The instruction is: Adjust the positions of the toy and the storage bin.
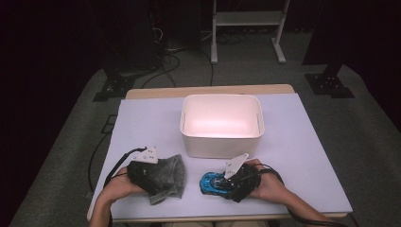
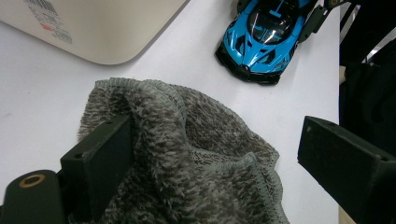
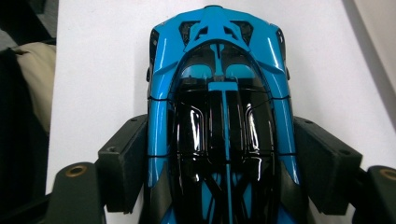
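Blue toy car [image 3: 219, 116] sits on the table [image 1: 302, 156], near the front edge and to the right, just in front of the white bin [image 1: 221, 124]. The right gripper [image 1: 235, 178] has its jaws on both sides of the car body; in the right gripper view the black pads stand against the two flanks, so I judge the car is gripped across its width, though it rests on the table. To the left, the grey knitted cloth [image 2: 187, 154] lies bunched up on the table, well apart from the car. The left gripper [image 1: 151, 174] is over it with its jaws open: one jaw touches the fabric, the other stands free on the far side of the heap.

The work in hand seems to be putting both things into the bin. For the car, it is better to keep the jaws at the middle of the body, not on the sloped nose, because the smooth paint may slip. Lift it straight up before moving it far over the rim. For the cloth, push the jaws deeper into the folds before closing, so that enough material is caught and no loose edge drags.
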A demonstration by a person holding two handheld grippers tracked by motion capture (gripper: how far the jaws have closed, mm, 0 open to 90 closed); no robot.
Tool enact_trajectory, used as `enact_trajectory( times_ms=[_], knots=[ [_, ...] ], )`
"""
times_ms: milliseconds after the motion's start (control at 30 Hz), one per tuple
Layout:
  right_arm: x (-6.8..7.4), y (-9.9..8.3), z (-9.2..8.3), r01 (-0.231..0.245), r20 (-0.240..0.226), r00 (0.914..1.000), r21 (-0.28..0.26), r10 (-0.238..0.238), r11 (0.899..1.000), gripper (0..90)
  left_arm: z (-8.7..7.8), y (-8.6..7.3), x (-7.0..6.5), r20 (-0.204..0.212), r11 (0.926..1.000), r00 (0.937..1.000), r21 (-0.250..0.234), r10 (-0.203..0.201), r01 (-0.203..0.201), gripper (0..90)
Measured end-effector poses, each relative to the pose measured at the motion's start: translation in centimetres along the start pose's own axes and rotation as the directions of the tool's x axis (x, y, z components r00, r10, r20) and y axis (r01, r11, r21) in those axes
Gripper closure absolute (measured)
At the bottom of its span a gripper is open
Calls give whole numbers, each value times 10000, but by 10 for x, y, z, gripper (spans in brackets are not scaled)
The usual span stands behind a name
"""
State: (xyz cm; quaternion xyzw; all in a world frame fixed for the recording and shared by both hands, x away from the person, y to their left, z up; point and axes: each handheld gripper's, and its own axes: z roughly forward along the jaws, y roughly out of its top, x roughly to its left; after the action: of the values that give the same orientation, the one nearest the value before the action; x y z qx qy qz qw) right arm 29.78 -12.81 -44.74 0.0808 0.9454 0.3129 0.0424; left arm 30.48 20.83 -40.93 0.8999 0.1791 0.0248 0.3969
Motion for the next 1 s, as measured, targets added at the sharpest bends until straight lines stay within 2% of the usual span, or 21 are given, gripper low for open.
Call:
enact_trajectory(
  times_ms=[133, 233, 433, 567, 1000],
  knots=[
    [-1, 0, -3, -103, -146, 9998, -257, 99, 9996, 253, 0, -1, 1, 3, 10000, 10000, 4, -50, 50, 99],
    [0, 2, 0, -29, -218, 9998, -110, 27, 9999, 254, 1, -1, 1, 16, 10000, 10000, 21, -42, 42, 98],
    [-1, 6, -2, -82, -392, 9992, -234, 73, 9997, 253, -1, -1, 1, -16, 10000, 10000, -7, -14, 14, 98],
    [-2, 7, -6, -14, -319, 9995, -249, 6, 9997, 254, -1, -1, 1, -20, 10000, 10000, -19, -7, 7, 99],
    [-5, 28, -39, 22, -593, 9982, -621, -59, 9981, 253, -5, -3, 2, -93, 9999, 9999, -129, -69, 67, 98]
  ],
)
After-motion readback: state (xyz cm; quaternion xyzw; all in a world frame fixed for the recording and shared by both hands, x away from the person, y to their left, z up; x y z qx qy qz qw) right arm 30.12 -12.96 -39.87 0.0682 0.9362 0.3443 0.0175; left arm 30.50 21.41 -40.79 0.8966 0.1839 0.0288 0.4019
